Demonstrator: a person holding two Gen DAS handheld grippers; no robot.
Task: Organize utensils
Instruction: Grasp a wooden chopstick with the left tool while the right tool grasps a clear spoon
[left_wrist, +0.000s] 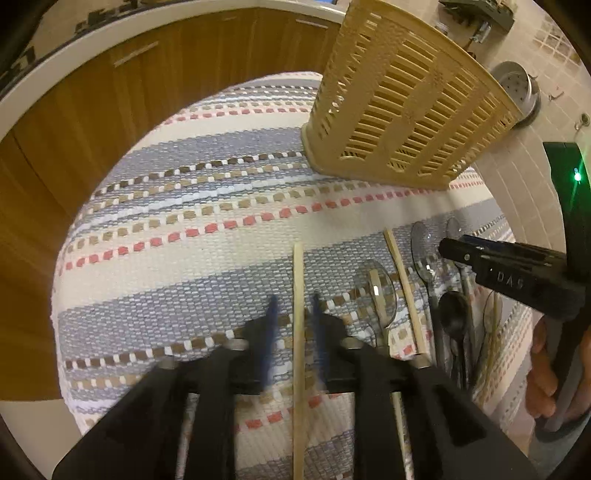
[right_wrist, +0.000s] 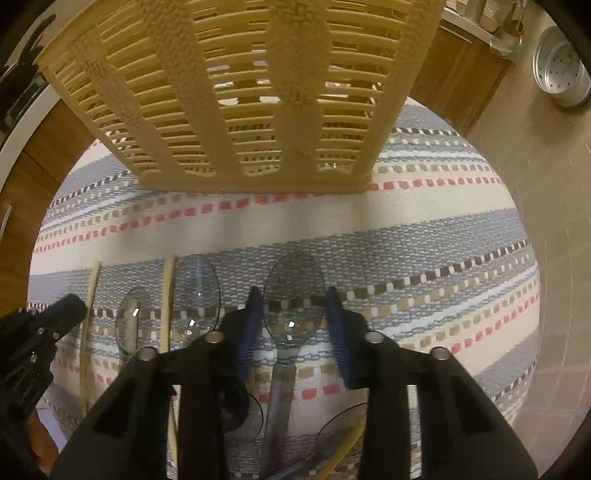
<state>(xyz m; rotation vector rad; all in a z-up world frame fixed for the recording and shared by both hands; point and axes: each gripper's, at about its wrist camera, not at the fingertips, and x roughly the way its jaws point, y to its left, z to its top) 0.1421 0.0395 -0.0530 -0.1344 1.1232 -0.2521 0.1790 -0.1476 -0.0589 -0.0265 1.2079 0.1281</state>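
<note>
Below my left claw (left_wrist: 293, 314), parted jaws straddle one pale wooden chopstick (left_wrist: 298, 332) without pinching it; my right claw (right_wrist: 293, 317), likewise parted, straddles one clear plastic spoon (right_wrist: 291, 295). Three clear spoons, two chopsticks visible there; one beige slatted basket (right_wrist: 236, 92) stands beyond on the striped woven mat (right_wrist: 424, 229).

- A home kitchen: wooden cabinet fronts (left_wrist: 92, 110) under a pale counter edge (left_wrist: 55, 62) curve from nine to twelve o'clock.
- Tiled floor (right_wrist: 546, 229) at three o'clock.
- Perforated metal pot (right_wrist: 561, 70) at two o'clock.
- Striped woven mat (left_wrist: 192, 229) at centre.
</note>
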